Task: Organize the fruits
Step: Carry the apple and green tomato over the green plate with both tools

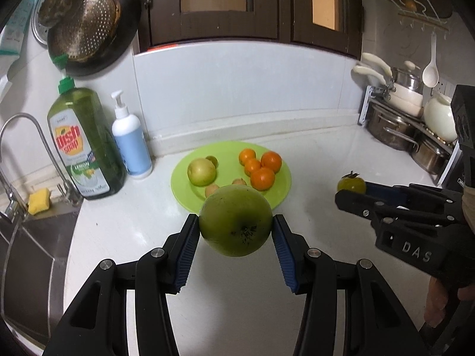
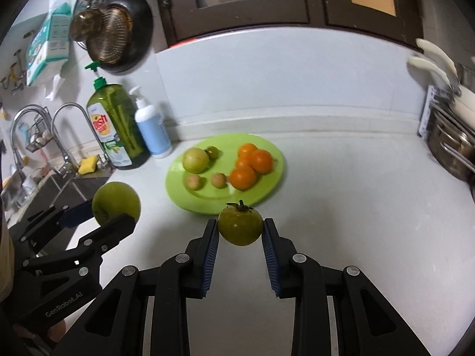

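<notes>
My left gripper (image 1: 236, 225) is shut on a big green apple (image 1: 236, 221), held above the counter just in front of the green plate (image 1: 181, 178). It also shows in the right wrist view (image 2: 115, 203). My right gripper (image 2: 240, 225) is shut on a small green tomato (image 2: 240, 225) with a stem, near the plate's (image 2: 178, 190) front edge; it shows in the left wrist view (image 1: 351, 184) too. The plate holds several oranges (image 1: 261, 167), a yellow-green apple (image 1: 201, 171), a small green fruit (image 1: 212, 160) and two small brown fruits (image 2: 194, 181).
A dish soap bottle (image 1: 84, 145) and a white pump bottle (image 1: 132, 145) stand left of the plate. A sink (image 1: 29, 237) with a tap (image 1: 26, 148) and a yellow sponge (image 1: 38, 204) is at the left. Pots on a rack (image 1: 409, 124) are at the right.
</notes>
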`<state>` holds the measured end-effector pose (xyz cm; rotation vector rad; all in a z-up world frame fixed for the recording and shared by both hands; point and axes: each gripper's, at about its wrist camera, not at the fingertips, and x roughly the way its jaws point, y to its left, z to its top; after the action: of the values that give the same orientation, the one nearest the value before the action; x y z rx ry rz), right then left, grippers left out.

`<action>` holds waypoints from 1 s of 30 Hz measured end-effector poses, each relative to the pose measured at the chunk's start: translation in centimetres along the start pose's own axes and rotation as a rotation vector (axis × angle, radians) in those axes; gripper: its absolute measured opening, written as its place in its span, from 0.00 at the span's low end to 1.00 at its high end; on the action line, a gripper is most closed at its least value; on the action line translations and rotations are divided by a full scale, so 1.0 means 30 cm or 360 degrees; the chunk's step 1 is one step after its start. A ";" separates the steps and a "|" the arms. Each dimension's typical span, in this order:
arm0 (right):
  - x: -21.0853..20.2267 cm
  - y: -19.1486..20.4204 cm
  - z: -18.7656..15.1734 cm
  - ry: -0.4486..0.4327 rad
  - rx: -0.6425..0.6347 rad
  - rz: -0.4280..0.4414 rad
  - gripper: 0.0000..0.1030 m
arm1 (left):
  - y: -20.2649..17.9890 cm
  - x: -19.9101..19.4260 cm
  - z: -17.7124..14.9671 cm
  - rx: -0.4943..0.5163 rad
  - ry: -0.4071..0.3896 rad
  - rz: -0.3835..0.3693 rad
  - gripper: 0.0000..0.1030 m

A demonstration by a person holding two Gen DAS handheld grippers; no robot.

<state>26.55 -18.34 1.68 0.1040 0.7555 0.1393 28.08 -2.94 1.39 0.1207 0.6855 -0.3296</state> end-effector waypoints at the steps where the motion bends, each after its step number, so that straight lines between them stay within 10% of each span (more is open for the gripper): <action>1: 0.001 0.013 0.007 -0.0006 -0.0010 0.0008 0.30 | 0.009 -0.003 0.010 0.0007 -0.0008 -0.0009 0.48; 30: 0.341 0.084 0.259 0.0078 -0.0027 0.0036 0.30 | 0.176 0.349 0.279 0.0300 0.0060 -0.0289 0.48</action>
<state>39.04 -14.54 0.75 0.0930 0.8021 0.1702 42.47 -2.49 1.16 0.2449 0.7035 -0.5677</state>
